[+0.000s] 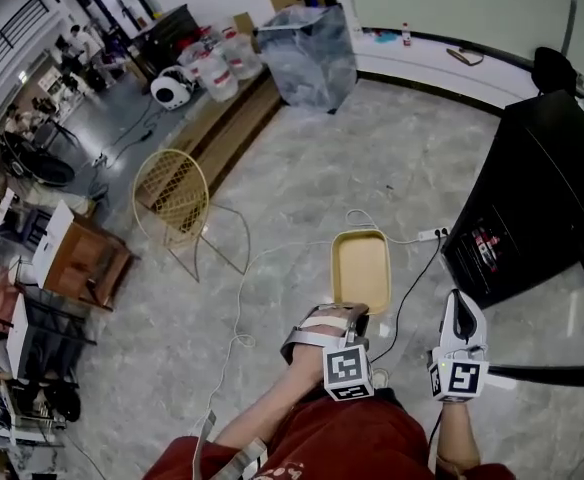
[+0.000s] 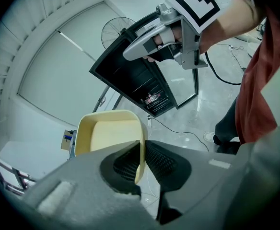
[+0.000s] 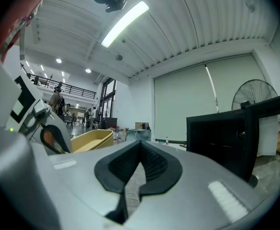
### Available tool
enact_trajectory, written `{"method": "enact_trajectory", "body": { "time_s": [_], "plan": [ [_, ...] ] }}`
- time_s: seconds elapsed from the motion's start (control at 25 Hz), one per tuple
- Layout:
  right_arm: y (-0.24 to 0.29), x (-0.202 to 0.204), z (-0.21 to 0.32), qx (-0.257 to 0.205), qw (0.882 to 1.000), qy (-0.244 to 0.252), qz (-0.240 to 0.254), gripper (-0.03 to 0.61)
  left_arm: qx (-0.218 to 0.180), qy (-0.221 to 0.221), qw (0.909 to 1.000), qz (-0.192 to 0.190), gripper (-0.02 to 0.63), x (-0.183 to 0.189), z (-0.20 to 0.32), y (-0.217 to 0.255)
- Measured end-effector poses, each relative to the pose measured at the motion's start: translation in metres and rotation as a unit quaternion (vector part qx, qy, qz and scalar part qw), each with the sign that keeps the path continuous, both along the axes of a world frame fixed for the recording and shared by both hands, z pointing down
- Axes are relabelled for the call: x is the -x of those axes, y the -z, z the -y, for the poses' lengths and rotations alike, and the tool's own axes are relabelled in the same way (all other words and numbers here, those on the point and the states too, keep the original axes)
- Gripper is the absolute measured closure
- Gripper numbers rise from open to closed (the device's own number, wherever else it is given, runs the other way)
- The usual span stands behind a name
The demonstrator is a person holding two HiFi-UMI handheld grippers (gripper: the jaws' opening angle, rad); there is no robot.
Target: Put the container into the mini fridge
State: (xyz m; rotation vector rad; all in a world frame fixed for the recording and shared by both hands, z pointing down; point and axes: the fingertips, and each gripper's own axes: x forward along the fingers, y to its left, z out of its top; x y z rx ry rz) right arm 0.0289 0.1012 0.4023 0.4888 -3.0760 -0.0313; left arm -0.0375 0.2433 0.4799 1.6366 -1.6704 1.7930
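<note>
A shallow pale yellow container hangs above the floor, and my left gripper is shut on its near rim. In the left gripper view the rim of the container is pinched between the left gripper's jaws. The black mini fridge stands to the right on the floor, its front facing me; it also shows in the left gripper view as the fridge. My right gripper is held beside the left one, close to the fridge. The right gripper has its jaws closed with nothing between them.
A white cable and a power strip lie on the floor between container and fridge. A yellow wire chair stands to the left, a wooden bench and a plastic-wrapped bin behind it. A fan stands behind the fridge.
</note>
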Motion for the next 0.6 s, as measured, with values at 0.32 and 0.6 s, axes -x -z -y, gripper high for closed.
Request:
{"method": "enact_trajectory", "body": {
  "time_s": [0.32, 0.6],
  "plan": [
    [-0.015, 0.01, 0.038, 0.001, 1.0, -0.025, -0.01, 0.578, 0.004, -0.021, 0.9998, -0.003, 0.577, 0.021, 0.036, -0.014],
    [-0.024, 0.041, 0.061, -0.003, 0.998, -0.066, -0.024, 0.577, -0.006, -0.065, 0.9977, -0.016, 0.577, 0.056, 0.073, -0.028]
  ]
}}
